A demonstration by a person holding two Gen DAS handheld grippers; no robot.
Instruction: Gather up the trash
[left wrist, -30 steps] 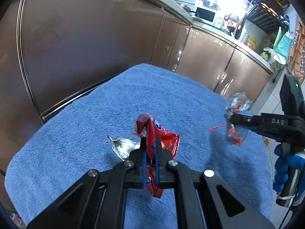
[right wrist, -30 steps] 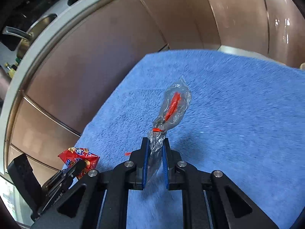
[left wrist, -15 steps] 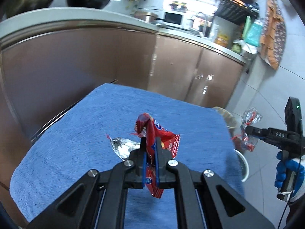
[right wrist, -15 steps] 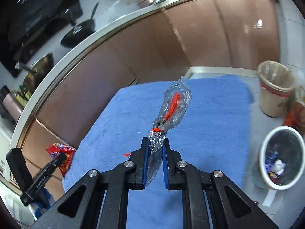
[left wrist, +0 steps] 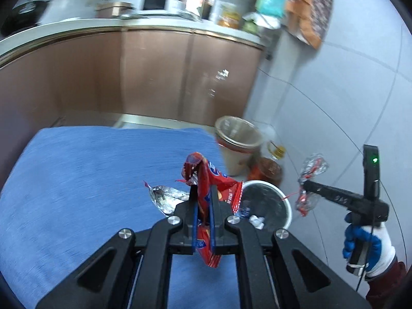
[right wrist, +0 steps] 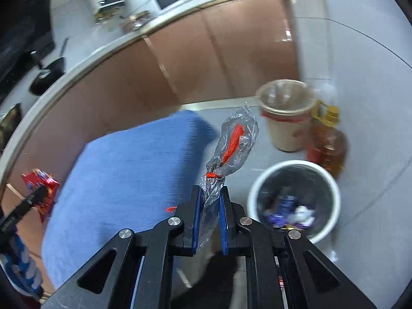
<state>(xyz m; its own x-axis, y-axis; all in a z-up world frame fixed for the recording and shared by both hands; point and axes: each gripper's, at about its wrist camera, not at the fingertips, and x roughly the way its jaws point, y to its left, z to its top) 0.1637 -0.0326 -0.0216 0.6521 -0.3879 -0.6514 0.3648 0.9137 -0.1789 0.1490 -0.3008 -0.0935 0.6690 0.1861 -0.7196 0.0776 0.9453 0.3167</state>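
The likeliest slip from here is a miss at the white bin [right wrist: 293, 200]: both wrappers are light, crumpled film, and if either is let go while its hand-held gripper is off to the side of the rim, it could flutter down onto the floor or onto the blue towel [left wrist: 85, 180] instead of dropping in. The beige bin [right wrist: 285, 113] and the oil bottle [right wrist: 327, 144] stand just beside the white one, so a drop made too far over could land in the wrong container or knock the bottle. A thin wrapper may also cling to a pad once the jaws part. The left hand-held gripper [left wrist: 203, 206] is clamped on a red snack wrapper [left wrist: 206, 180], which stands up between the blue pads and hangs a little below them; it tilts downward above the edge of the towel, with the bin just beyond on the right. A silver foil scrap [left wrist: 164, 195] shows just to the left of its jaws; whether it lies on the towel or belongs to the wrapper cannot be told. The right hand-held gripper [right wrist: 209, 213] is clamped on a clear plastic wrapper [right wrist: 231, 141] with red inside, also angled downward, the white bin close by on its right. A gloved hand [left wrist: 365, 242] grips its handle.
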